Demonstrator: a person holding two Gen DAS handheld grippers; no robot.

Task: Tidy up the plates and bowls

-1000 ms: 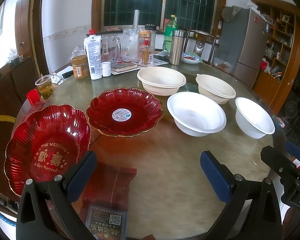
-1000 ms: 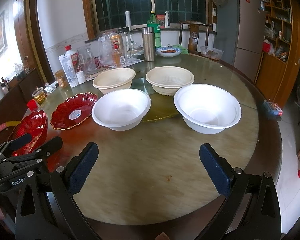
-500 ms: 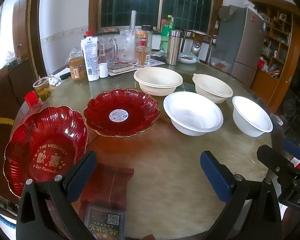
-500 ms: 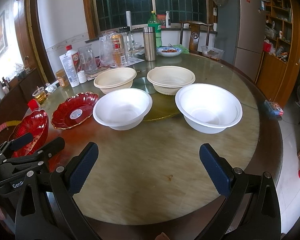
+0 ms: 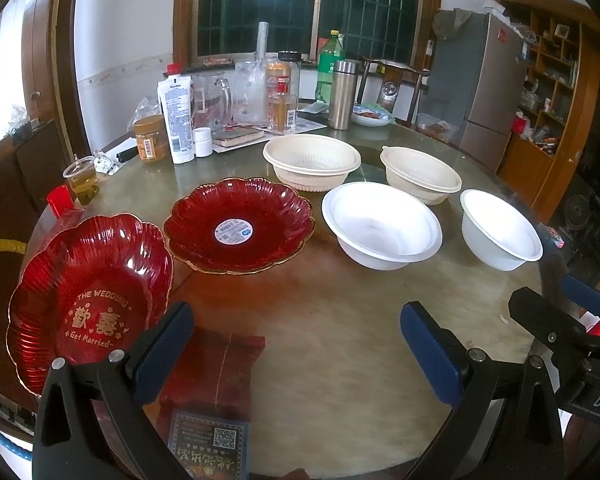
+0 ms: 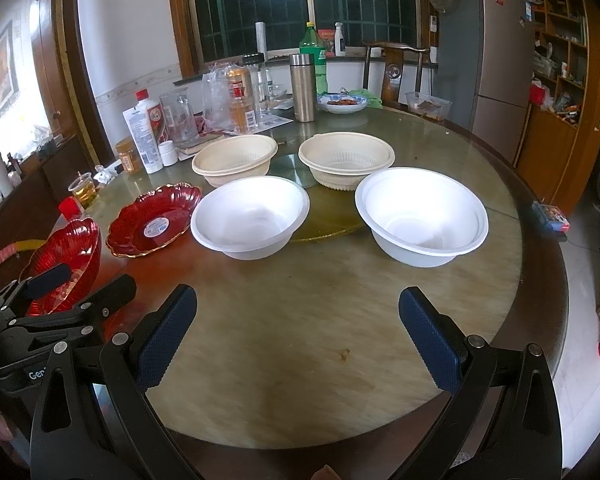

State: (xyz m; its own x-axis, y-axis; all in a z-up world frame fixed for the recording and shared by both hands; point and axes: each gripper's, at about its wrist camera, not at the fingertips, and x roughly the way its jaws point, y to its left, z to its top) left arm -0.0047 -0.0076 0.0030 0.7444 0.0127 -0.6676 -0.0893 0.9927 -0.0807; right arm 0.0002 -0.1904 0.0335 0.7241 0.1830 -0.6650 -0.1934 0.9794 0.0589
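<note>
On the round table stand two red scalloped plates, one with gold wedding lettering [image 5: 88, 292] at the near left and one with a sticker [image 5: 238, 226] beyond it. Two white bowls [image 6: 250, 216] [image 6: 422, 214] stand in the middle, two cream bowls [image 6: 236, 158] [image 6: 346, 156] behind them. My left gripper [image 5: 296, 344] is open and empty over the near table edge, beside the lettered plate. My right gripper [image 6: 298, 328] is open and empty, short of the white bowls.
Bottles, jars, a steel flask [image 6: 303, 88] and a cup of tea [image 5: 82, 184] crowd the table's far left. A red booklet [image 5: 216, 376] lies under my left gripper. A small box [image 6: 552, 216] sits at the right edge. A fridge [image 6: 496, 60] stands behind.
Both grippers have drifted slightly forward and the views have shifted a little. Nothing on the table has moved, and both grippers stay open.
</note>
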